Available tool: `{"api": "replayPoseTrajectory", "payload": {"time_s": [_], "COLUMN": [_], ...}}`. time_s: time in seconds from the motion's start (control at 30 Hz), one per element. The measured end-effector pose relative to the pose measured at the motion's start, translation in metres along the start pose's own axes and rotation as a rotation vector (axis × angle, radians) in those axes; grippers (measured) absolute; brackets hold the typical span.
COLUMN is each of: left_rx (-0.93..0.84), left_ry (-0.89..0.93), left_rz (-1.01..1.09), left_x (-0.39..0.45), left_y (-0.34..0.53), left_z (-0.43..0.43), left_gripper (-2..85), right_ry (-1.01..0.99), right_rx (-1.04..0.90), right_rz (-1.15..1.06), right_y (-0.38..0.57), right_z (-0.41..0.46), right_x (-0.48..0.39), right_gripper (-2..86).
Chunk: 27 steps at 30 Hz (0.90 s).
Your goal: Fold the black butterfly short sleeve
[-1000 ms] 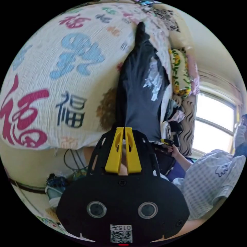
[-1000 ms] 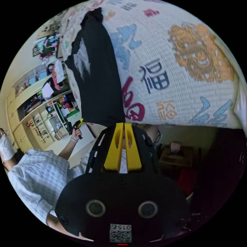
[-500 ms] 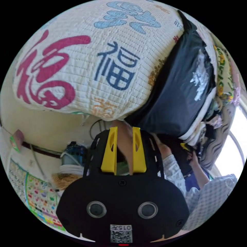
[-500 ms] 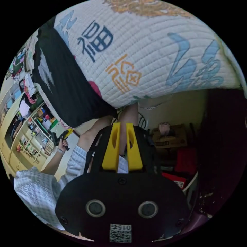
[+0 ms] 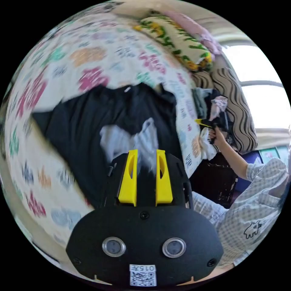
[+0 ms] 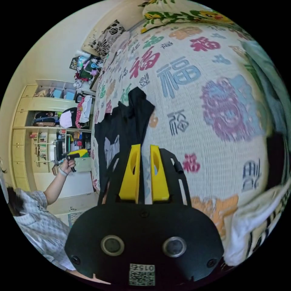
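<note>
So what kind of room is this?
Most likely a bedroom in a home. The black shirt lies on a bed with a printed quilt, pillows sit at its head, and shelves full of things line the wall.

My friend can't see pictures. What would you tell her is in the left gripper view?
A black shirt with a pale print lies spread on a colourful patterned bedspread. The left gripper, yellow jaws apart, hangs above it, and a person's hand holds the right gripper by the bed's edge.
</note>
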<state>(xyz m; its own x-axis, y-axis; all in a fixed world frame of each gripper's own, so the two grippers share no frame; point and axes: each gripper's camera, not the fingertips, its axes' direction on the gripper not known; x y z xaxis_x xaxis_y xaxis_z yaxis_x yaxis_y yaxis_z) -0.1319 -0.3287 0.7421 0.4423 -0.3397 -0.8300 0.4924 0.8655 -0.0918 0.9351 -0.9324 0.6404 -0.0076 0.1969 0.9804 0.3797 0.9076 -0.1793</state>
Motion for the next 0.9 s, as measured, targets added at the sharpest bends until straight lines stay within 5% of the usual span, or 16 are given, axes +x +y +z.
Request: {"api": "replayPoseTrajectory", "payload": {"time_s": [0.17,0.37,0.6,0.77,0.9], "left_rx": [0.046,-0.104,-0.206,-0.205,-0.307], "left_ry": [0.01,-0.114,0.031,0.333,0.314], "left_rz": [0.279,0.261,0.301,0.544,0.69], "left_x": [0.07,0.084,0.074,0.118,0.159], "left_y": [-0.181,-0.296,-0.316,-0.321,-0.322], "left_z": [0.062,0.154,0.201,0.208,0.242], "left_gripper": [9.3,10.2,0.3,-0.3,0.3], "right_ry": [0.033,0.072,-0.034,-0.102,-0.09], "right_rx": [-0.048,-0.102,0.007,0.2,0.206], "right_rz": [-0.112,-0.161,-0.118,0.058,0.159], "right_y": [-0.085,-0.13,-0.109,-0.057,-0.035], "right_z": [0.034,0.06,0.027,-0.026,-0.023], "right_x": [0.002,0.018,0.051,0.098,0.128], "right_gripper": [8.4,3.9,0.6,0.3,0.3]}}
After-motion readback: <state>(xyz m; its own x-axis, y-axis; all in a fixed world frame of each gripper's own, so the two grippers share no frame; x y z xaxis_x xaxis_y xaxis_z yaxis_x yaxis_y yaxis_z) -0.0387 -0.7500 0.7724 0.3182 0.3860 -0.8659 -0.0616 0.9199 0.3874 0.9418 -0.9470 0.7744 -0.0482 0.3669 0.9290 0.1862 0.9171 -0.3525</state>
